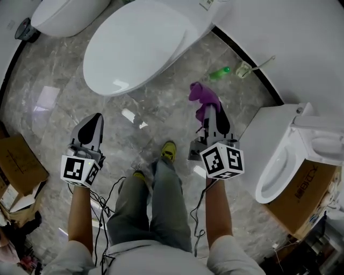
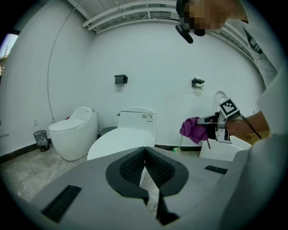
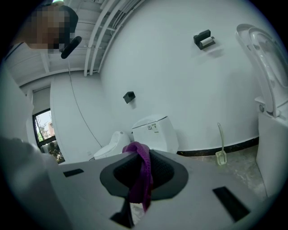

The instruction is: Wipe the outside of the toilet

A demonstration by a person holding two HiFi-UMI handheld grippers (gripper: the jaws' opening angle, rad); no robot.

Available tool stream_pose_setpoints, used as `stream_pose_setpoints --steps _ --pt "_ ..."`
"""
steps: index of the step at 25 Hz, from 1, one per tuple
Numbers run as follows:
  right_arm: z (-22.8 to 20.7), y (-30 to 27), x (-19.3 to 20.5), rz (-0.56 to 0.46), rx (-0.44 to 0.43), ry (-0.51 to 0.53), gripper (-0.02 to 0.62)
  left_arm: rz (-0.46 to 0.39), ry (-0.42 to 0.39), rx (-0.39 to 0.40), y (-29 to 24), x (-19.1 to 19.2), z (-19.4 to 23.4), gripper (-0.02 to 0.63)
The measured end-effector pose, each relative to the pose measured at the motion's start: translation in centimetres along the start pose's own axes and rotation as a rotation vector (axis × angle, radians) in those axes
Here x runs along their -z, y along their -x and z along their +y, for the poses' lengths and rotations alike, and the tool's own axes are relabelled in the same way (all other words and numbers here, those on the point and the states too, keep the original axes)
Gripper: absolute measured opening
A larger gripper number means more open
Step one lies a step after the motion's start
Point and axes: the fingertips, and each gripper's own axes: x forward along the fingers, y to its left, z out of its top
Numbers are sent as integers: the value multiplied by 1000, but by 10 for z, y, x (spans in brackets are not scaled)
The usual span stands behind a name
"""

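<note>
The right gripper (image 1: 211, 114) is pinching a purple cloth (image 1: 202, 93), and the left gripper (image 1: 93, 122) is hovering closed on nothing. The closed-lid toilet (image 1: 140, 45) is standing just ahead. The cloth's loose bunch should probably be meeting its shell first.

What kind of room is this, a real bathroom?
Likely a toilet showroom or test room, not a home bathroom: a closed-lid toilet, a round toilet and an open toilet share one marble floor, with a cardboard box nearby.
</note>
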Motion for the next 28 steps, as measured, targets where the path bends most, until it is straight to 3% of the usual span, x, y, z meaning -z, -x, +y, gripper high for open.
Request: stream_pose_setpoints --steps 17,23,28 --pt "-80 -68 130 -77 -44 8 55 -38 -73 13 -85 148 2 12" --pt "-76 -79 156 -102 -119 34 55 -85 -101 -15 -88 177 8 12" --pt "-43 -80 179 -112 -219 60 55 -129 -102 -46 -76 199 19 12"
